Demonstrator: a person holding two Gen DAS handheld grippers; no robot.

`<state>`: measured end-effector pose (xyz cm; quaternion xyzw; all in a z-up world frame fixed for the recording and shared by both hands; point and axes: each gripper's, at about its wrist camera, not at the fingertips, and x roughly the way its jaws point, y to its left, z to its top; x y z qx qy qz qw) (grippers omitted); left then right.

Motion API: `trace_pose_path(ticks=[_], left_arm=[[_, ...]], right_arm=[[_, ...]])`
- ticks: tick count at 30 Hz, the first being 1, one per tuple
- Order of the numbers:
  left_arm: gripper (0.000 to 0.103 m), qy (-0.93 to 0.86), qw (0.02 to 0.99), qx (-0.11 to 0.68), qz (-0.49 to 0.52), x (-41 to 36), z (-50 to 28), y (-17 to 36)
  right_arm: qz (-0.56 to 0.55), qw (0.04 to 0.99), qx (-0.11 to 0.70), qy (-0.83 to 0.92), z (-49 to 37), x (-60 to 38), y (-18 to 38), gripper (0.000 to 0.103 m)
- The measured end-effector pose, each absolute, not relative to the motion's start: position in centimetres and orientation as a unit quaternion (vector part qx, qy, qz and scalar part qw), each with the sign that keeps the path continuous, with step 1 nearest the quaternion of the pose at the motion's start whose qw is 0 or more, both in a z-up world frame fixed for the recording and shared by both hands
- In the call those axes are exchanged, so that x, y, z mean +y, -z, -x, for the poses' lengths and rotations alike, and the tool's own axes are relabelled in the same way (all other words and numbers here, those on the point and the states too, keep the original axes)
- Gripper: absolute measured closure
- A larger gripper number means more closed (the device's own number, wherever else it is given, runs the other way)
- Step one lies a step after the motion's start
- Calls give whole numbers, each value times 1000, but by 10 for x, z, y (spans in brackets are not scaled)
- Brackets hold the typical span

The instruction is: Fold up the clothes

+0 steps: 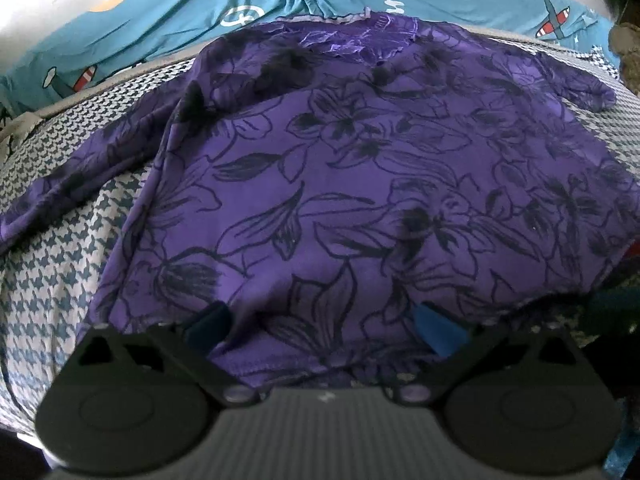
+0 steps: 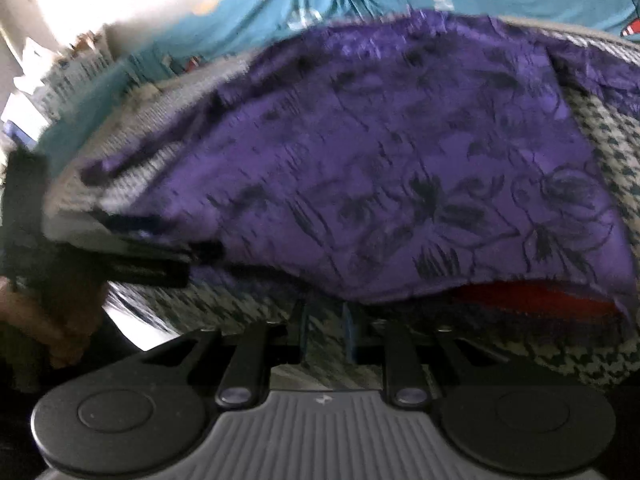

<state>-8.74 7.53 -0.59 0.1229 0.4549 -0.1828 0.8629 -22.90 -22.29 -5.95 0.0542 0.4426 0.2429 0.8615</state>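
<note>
A purple shirt with a dark flower print lies spread on the bed, collar at the far side. My left gripper is open at the near hem, and the hem lies across the gap between its blue pads. The right wrist view is blurred by motion. There the same shirt fills the middle, and my right gripper has its fingers drawn close together, their tips at the shirt's near hem and partly covered by it. A hand holds the left gripper at the shirt's left edge.
The shirt rests on a houndstooth bed cover. A teal sheet with airplane prints lies beyond the collar. Something red shows under the shirt's right hem. Cluttered shelves stand at the far left.
</note>
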Motion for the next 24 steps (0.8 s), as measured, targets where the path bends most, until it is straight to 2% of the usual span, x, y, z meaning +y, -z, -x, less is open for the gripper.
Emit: trace_pose_path(ticks=[4, 8, 16, 24], left_arm=[[0, 185, 861, 457, -125, 75, 91, 6], [0, 188, 859, 459, -123, 75, 93, 6], [0, 227, 858, 458, -57, 82, 92, -6], [0, 215, 869, 444, -27, 83, 80, -14]], right_arm=[[-76, 884, 386, -253, 236, -231, 45, 83], [-108, 899, 371, -205, 227, -241, 46, 83], [-107, 879, 450, -116, 207, -246, 67, 79], [-73, 876, 458, -133, 213, -238, 64, 77]])
